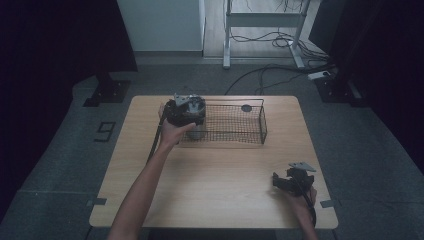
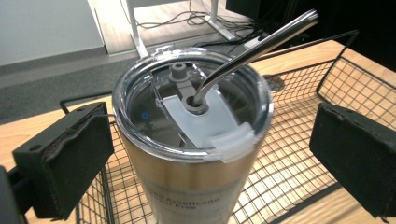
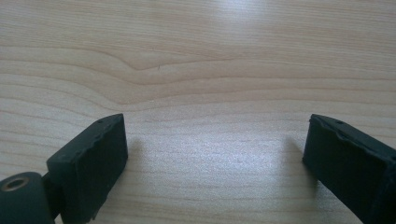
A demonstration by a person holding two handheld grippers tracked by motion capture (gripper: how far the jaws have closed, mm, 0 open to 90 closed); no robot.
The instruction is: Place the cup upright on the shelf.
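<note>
The left hand-held gripper (image 2: 210, 144) is hanging wide open around the upright tumbler (image 2: 196, 154) standing in the wire basket (image 1: 235, 122) at the desk's (image 1: 210, 175) eleven o'clock, while the right hand-held gripper (image 1: 290, 180) is idling open at five o'clock.

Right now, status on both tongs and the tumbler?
Left tongs open, straddling tumbler in wire basket. Right tongs open over bare table. Straw juts up.

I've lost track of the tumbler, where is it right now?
The tumbler stands upright at the left end of the wire basket, at the table's far side in the high view, between the open jaws of the left hand-held gripper.
</note>
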